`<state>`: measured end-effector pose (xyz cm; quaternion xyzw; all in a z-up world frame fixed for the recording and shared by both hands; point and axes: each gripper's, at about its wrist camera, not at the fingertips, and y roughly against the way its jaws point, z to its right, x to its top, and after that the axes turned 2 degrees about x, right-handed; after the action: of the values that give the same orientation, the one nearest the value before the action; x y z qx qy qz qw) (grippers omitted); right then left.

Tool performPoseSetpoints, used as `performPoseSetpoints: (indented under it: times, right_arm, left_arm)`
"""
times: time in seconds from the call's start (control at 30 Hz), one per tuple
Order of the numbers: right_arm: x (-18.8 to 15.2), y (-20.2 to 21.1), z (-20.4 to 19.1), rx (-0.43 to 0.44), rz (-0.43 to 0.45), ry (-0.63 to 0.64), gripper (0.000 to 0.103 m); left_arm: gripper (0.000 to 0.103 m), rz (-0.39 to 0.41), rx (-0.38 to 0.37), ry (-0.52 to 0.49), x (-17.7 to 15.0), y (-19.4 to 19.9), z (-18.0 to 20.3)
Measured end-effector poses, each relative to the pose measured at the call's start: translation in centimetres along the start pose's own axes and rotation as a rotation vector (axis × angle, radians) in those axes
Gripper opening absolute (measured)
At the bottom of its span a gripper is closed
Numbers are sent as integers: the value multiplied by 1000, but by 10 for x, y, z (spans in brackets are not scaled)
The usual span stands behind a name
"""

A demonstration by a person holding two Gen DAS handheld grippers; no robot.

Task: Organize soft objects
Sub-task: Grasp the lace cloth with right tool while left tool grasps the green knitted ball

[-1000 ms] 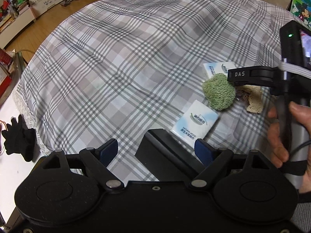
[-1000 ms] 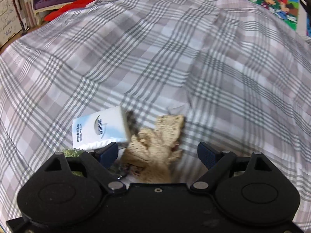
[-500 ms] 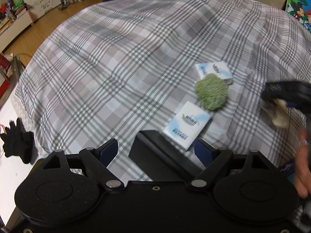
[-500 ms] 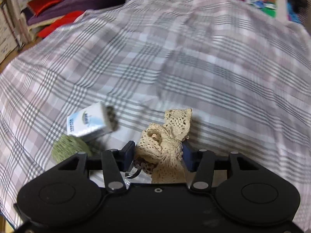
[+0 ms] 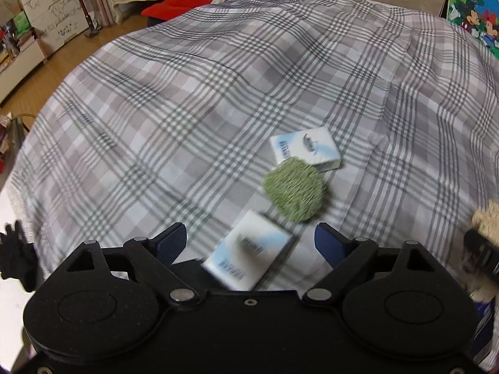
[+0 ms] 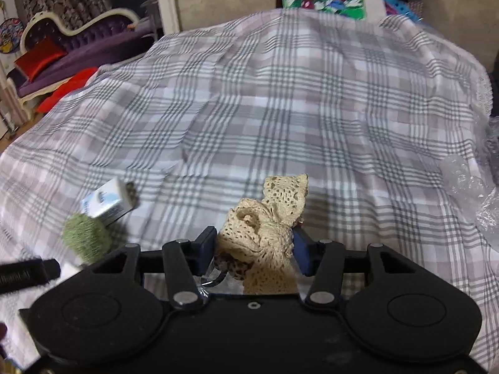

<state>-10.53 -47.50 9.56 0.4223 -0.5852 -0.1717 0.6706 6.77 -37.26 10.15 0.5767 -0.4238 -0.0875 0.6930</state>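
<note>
Right wrist view: right gripper (image 6: 254, 249) is clamped on a cream crochet lace piece (image 6: 268, 221), bunched between the two blue pads (image 6: 208, 244). A dark speckled bit and a metal ring hang under the bunch; cannot tell what they are. The lace is lifted clear of the plaid bedspread (image 6: 280, 109).

Handling judgement: lace looks very light, limp and open-weave. It will sag and could snag on a pad edge. Best taken at the gathered middle, as now; a loose corner would likely let it unfold.

Left wrist view: left gripper (image 5: 251, 243) has its jaws spread wide, holding nothing. A white tissue pack (image 5: 248, 257) lies just in front of it, roughly between the fingers. Beyond it sits a green fuzzy pad (image 5: 294, 190), overlapping the near edge of a second tissue pack (image 5: 307, 149). Both packs look light and squashy; grip across the short sides.
</note>
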Motion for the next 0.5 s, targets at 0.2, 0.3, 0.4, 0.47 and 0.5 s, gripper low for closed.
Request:
performPoseSetpoints:
  times: [0.2,0.3,0.4,0.47,0.5]
  right_arm:
    - [-13,-16,1,49,30,-20,51]
    - [-22,-24,-1,62,29,-5,51]
    - [-25,-32,-2,53,20,7,51]
    - [-25,-34,1,52,20,-2,51]
    - [-24,-35,3,54,22,-11,51]
  left_arm:
    - [86,13,6,-54,13,-18,25]
    - [86,21,43,-56,15,-31,33]
    - [86,-7,50,-62,17,-48,37]
    - [85,-29,64,-65,18,-58,41]
    - [85,-38,69,-66,17,-63,42]
